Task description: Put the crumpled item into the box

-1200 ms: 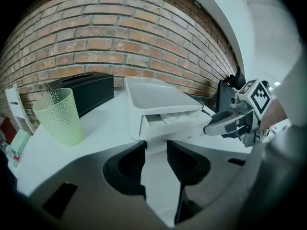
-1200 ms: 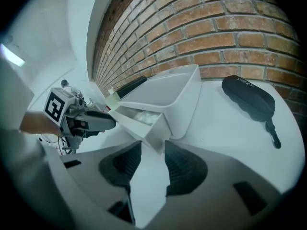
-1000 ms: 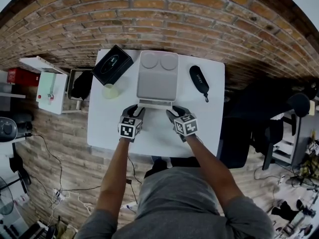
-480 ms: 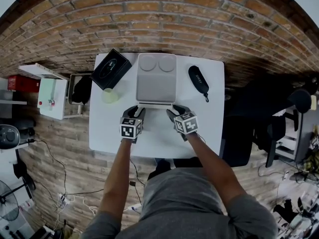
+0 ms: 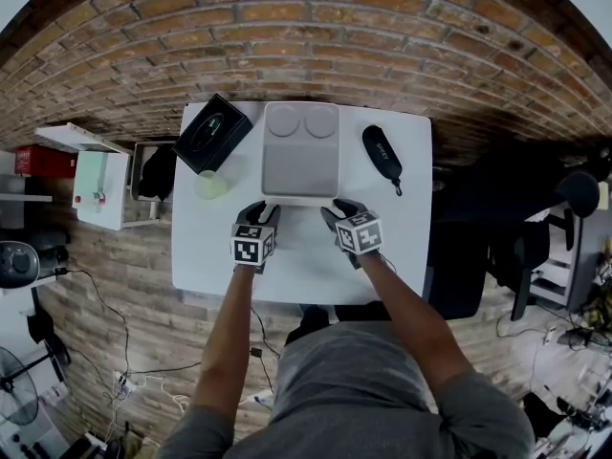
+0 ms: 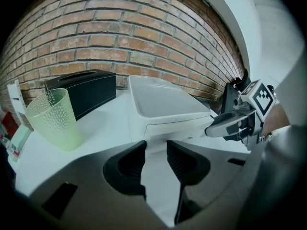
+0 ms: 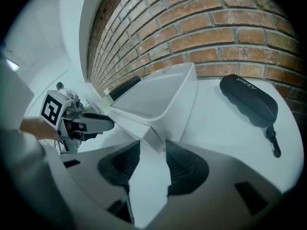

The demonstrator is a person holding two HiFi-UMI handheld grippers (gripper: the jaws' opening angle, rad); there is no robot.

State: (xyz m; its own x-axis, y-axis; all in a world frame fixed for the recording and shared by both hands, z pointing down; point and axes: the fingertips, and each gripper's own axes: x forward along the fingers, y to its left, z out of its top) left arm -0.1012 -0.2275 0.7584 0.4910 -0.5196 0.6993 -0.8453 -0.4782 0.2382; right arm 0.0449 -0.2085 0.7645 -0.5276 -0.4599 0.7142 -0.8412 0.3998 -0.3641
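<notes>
Left hand-held gripper [image 5: 260,208] and right hand-held gripper [image 5: 337,208]: jaws apart, empty, at near edge of white box [image 5: 300,161] on desk [image 5: 296,266].

The table [image 5: 296,256] is smooth, matt white. At its far edge the box [image 5: 301,161] looks like smooth pale plastic; the cup [image 6: 50,119] near the left edge is translucent, dimpled green plastic. The brick wall [image 5: 306,36] is rough.

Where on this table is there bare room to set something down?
Bare: the near strip of the table along the person's side; the left patch nearer than the green cup; the right patch nearer than the black case. Crowded: the far row around the white box.
</notes>
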